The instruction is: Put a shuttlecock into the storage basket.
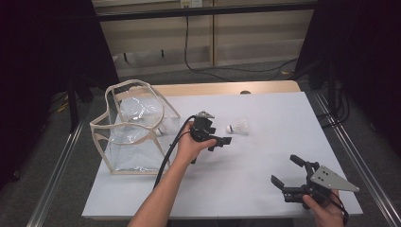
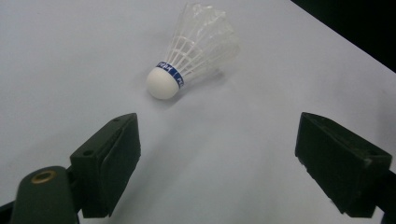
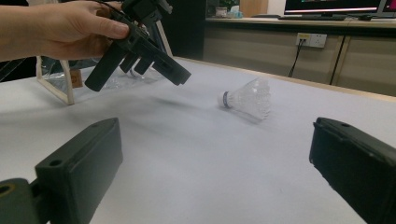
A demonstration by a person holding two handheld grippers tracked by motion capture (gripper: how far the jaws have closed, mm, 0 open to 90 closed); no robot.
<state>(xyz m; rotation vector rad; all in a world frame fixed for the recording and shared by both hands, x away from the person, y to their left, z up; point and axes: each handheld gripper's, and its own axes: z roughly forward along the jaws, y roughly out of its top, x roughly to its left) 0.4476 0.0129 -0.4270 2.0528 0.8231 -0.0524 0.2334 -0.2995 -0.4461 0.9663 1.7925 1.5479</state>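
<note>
Shuttlecock point(image 1: 238, 126) lies on its side on the white table point(image 1: 265, 189), just ahead of your left gripper point(image 1: 222, 143) — near it, not touching; in the high view it sits a little beyond and to the right of the jaw tips, cork end pointing left toward the gripper, feathers pointing away. Left gripper view: the shuttlecock point(image 2: 191, 56) lies ahead of the two black jaws and nearer the left-hand one, white cork with its blue band turned toward the camera, skirt fanned up and away; bare table lies between the jaws; your left gripper point(image 2: 219, 154) is released, jaws spread wide, nothing gripped. Your left hand point(image 1: 188, 144) holds that gripper tilted downward over the table, cable trailing back along the forearm.

Right gripper point(image 1: 287, 172) — you hold it low at the near right corner of the table, well apart from the shuttlecock; jaws released, nothing between them. Right gripper view: the shuttlecock point(image 3: 247, 99) lies beyond the wide-set jaws and between them in line of sight; the left gripper point(image 3: 140, 60) hangs tilted above the table to the left of it; your right gripper point(image 3: 215, 163) has only table between its jaws.

Clear bag point(image 1: 132, 127) with cream edging stands at the left of the table, behind your left hand, apart from the shuttlecock.
</note>
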